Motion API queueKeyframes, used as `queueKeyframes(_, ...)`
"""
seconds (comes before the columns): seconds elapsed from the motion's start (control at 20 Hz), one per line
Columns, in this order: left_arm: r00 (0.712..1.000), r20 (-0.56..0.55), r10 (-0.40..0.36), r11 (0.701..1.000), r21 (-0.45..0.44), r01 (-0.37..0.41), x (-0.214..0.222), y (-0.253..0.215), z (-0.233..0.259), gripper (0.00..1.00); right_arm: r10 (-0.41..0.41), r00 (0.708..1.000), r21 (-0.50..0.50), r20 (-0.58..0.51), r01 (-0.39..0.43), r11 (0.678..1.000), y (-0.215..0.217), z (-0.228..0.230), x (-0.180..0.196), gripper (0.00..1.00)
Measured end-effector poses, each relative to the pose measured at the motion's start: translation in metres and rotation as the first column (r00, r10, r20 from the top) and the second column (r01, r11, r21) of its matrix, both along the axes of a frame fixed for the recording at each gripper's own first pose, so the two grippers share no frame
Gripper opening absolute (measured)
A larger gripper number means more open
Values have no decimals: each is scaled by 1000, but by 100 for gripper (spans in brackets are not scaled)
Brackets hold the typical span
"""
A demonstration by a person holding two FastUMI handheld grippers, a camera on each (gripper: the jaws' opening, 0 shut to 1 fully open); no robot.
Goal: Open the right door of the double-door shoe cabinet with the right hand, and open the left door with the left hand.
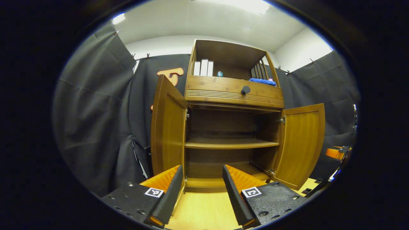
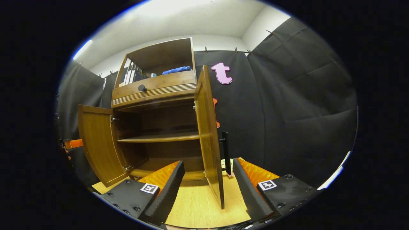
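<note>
Black-curtained booth, light wood floor; the shoe cabinet stands at 12 o'clock with the left door and right door both swung open. Risk: right gripper straddles the right door's edge, so a sideways pull-out could knock it shut. Left gripper is low and level, both jaws wide, holding nothing.

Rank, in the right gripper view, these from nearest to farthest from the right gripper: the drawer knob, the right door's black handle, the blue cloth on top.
From the right gripper:
1. Black handle, on the right door's outer face, just ahead between the fingers.
2. Drawer knob, higher up, left.
3. Blue cloth, in the top compartment, behind the drawer front.
</note>
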State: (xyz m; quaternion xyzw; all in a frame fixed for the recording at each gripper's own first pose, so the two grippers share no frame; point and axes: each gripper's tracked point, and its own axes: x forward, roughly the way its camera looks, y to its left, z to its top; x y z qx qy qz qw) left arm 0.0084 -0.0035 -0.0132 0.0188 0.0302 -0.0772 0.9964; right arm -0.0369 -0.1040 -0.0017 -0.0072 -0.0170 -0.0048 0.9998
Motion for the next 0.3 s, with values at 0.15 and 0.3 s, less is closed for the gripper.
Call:
queueKeyframes(0.15,1000,-9,-2,1000,-6,2,1,-5,-1,76,-9,1000,3,1,9,1000,-8,-1,-1,98)
queueKeyframes(0.3,1000,-15,-2,1000,-7,2,4,-10,-1,76,-16,1000,10,2,16,1000,-14,-1,-2,98)
